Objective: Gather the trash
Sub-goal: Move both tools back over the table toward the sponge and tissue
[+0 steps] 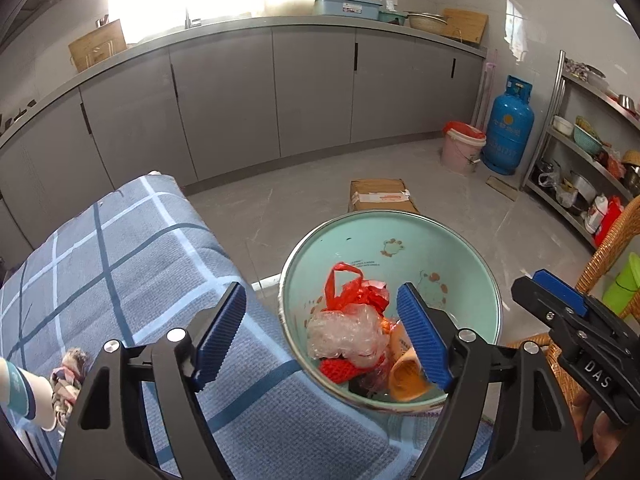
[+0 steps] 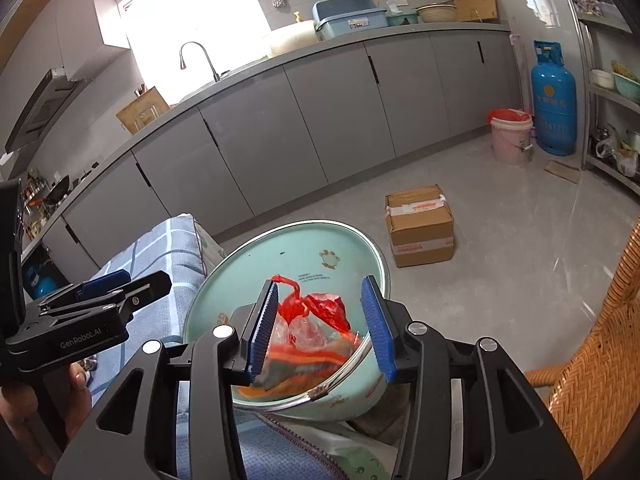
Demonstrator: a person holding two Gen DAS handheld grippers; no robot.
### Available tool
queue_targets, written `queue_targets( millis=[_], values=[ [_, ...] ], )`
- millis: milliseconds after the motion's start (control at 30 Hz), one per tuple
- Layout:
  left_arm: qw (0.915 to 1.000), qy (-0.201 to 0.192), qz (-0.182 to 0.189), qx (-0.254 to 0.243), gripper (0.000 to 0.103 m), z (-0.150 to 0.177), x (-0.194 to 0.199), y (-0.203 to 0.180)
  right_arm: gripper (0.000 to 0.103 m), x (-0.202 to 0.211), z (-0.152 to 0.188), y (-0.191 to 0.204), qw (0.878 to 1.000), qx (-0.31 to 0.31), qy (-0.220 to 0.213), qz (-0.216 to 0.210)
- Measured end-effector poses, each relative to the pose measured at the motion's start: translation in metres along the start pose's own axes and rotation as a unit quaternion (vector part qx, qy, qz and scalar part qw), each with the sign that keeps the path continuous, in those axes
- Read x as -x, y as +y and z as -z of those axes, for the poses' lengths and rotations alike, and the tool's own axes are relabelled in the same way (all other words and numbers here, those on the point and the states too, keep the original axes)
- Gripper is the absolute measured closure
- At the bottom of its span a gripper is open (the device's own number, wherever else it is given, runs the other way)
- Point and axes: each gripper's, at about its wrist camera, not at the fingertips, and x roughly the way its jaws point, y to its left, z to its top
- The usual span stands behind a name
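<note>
Already the trash point(image 1: 352, 320), a red bag, clear plastic and scraps, sits gathered in the green basin point(image 1: 460, 248) beside the checked cloth point(image 1: 120, 260). Left gripper point(image 1: 326, 336) and right gripper point(image 2: 324, 324) hover wide open, empty, probably ready for the basin.

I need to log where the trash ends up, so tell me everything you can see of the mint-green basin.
The mint-green basin is a round, deep bowl, enamel-looking, with a metal rim and small cartoon prints inside. It sits tilted beside the blue plaid cloth, its underside hidden. Inside lie a red plastic bag, crumpled clear plastic and orange wrappers. The left gripper and right gripper hover open over it, empty.
</note>
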Motion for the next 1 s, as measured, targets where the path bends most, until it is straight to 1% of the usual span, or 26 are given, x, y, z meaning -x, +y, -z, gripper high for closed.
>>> queue_targets(
  millis=[67,133,233,400,500,600,667,700,733,800,833,900,933,1000],
  values=[
    [1.0,-0.003,-0.004,0.006,0.024,0.005,0.009,0.005,0.055,0.007,0.002,0.004,1.0,-0.001,-0.006,-0.002],
    [0.9999,-0.007,-0.011,0.011,0.02,0.01,0.019,0.011,0.053,0.013,0.005,0.01,1.0,-0.004,-0.01,-0.005],
    [0.9993,-0.017,-0.025,0.019,0.019,0.023,0.041,0.024,0.053,0.019,0.011,0.022,1.0,0.0,-0.011,-0.014],
    [0.9979,-0.024,-0.051,0.032,0.016,0.046,0.072,0.042,0.05,0.022,0.02,0.05,0.999,0.017,-0.003,-0.036],
    [0.9969,-0.026,-0.065,0.036,0.015,0.058,0.087,0.055,0.05,0.022,0.024,0.069,0.998,0.033,0.004,-0.048],
    [0.995,-0.028,-0.083,0.048,0.015,0.071,0.102,0.073,0.049,0.023,0.03,0.087,0.997,0.046,0.011,-0.06],
    [0.9928,-0.031,-0.101,0.057,0.013,0.081,0.116,0.087,0.047,0.023,0.035,0.1,0.996,0.057,0.016,-0.068],
    [0.991,-0.033,-0.114,0.062,0.008,0.087,0.122,0.096,0.045,0.024,0.038,0.108,0.995,0.063,0.019,-0.072],
    [0.9893,-0.035,-0.126,0.065,0.006,0.092,0.127,0.102,0.045,0.024,0.04,0.114,0.995,0.068,0.02,-0.076],
    [0.9831,-0.03,-0.165,0.075,0.006,0.107,0.139,0.125,0.044,0.026,0.049,0.133,0.992,0.086,0.027,-0.087],
    [0.9803,-0.026,-0.178,0.081,0.006,0.112,0.142,0.134,0.044,0.026,0.053,0.141,0.991,0.094,0.031,-0.092],
    [0.9705,-0.013,-0.215,0.107,0.006,0.127,0.148,0.162,0.043,0.026,0.062,0.156,0.988,0.109,0.039,-0.102],
    [0.967,-0.012,-0.226,0.116,0.006,0.132,0.151,0.174,0.043,0.026,0.065,0.162,0.987,0.114,0.042,-0.105],
    [0.9544,-0.003,-0.263,0.142,0.005,0.145,0.156,0.205,0.04,0.027,0.076,0.179,0.984,0.131,0.048,-0.115]
  ],
)
